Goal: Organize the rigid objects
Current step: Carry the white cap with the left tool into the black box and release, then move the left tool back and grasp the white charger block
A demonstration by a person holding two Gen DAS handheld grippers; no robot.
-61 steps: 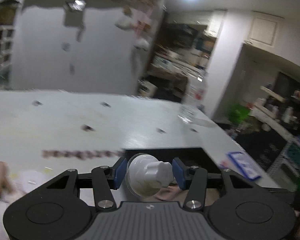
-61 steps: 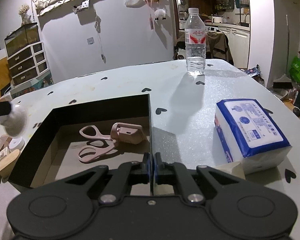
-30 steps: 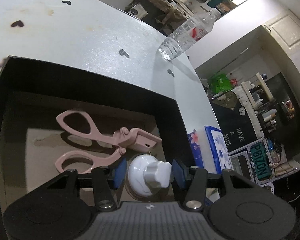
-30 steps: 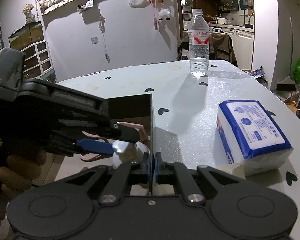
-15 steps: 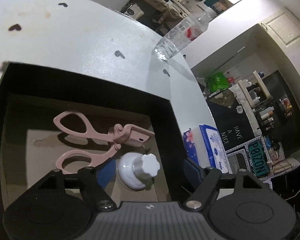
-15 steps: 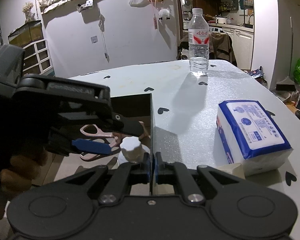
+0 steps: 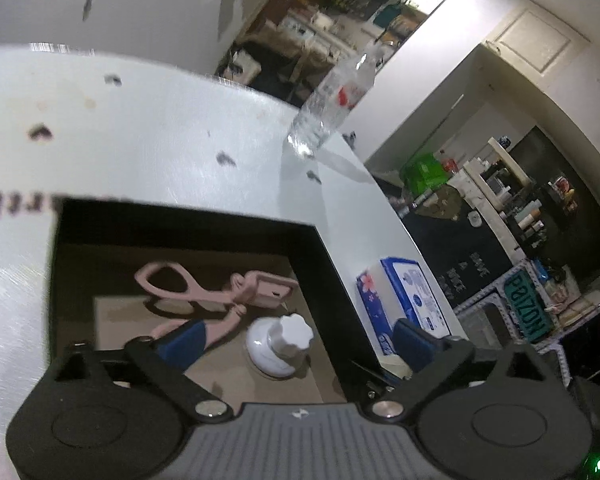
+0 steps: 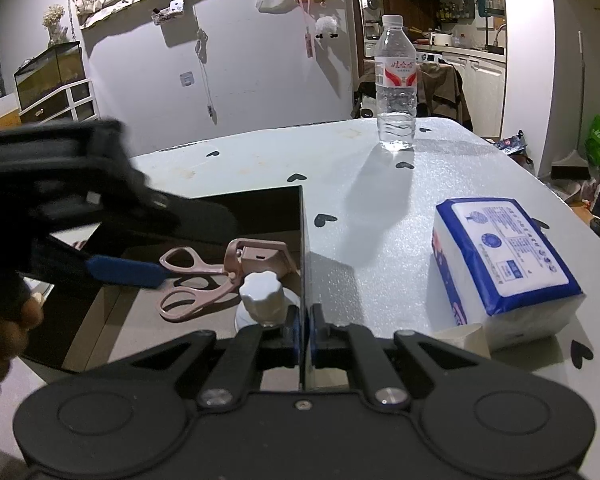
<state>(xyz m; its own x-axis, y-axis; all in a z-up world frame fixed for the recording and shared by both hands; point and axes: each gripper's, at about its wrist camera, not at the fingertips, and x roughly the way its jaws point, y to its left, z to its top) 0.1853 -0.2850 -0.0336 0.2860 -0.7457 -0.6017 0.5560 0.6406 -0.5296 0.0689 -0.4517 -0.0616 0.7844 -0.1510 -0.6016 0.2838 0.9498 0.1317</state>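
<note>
Left gripper (image 7: 296, 338) jaws opening above white knob (image 7: 280, 346) in black box (image 7: 324, 256); right gripper (image 8: 305, 330) clenched on box wall.

A clear water bottle (image 8: 395, 84) with a red label stands upright near the far edge of the white counter (image 8: 380, 208), which is dotted with black hearts. A blue-and-white tissue pack (image 8: 500, 264) lies well apart from it.
</note>
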